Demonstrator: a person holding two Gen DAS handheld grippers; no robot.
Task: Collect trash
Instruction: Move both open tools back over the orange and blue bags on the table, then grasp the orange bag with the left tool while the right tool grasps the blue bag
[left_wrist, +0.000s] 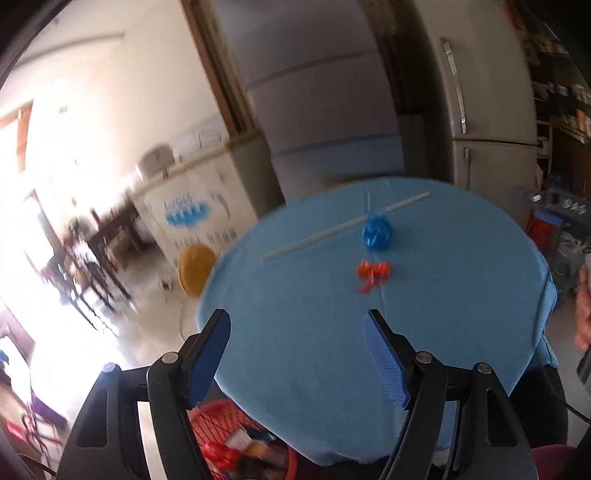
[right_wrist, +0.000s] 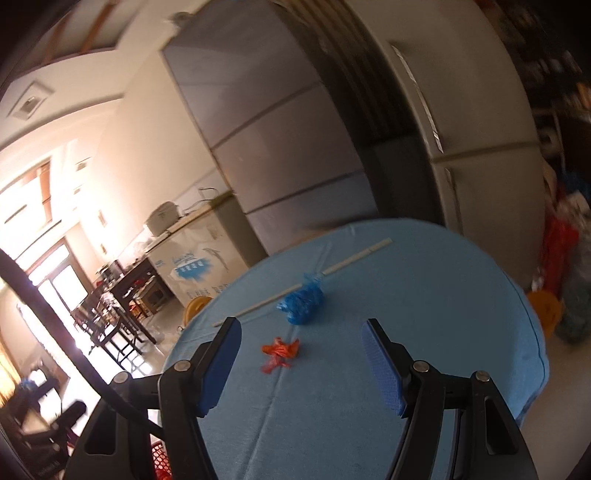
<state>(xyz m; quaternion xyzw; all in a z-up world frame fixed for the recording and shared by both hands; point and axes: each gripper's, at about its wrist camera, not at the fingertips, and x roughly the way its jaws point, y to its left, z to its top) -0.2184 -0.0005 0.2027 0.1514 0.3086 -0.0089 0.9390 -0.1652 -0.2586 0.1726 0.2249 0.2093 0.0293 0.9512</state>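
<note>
A round table with a blue cloth (left_wrist: 443, 314) (right_wrist: 424, 295) holds three pieces of trash. A crumpled blue plastic wad (left_wrist: 376, 230) (right_wrist: 304, 301) lies beside a long pale stick (left_wrist: 332, 229) (right_wrist: 347, 264). An orange knotted scrap (left_wrist: 373, 273) (right_wrist: 279, 350) lies nearer to me. My left gripper (left_wrist: 297, 321) is open and empty above the table's near edge. My right gripper (right_wrist: 301, 330) is open and empty, hovering just short of the orange scrap.
A red mesh basket (left_wrist: 221, 424) (right_wrist: 160, 459) with trash inside stands under the table's near left edge. Two refrigerators (left_wrist: 332, 92) (right_wrist: 461, 129) stand behind the table. An orange stool (left_wrist: 195, 269) sits at the left, another (right_wrist: 545, 308) at the right. A dark table with chairs (right_wrist: 122, 302) stands far left.
</note>
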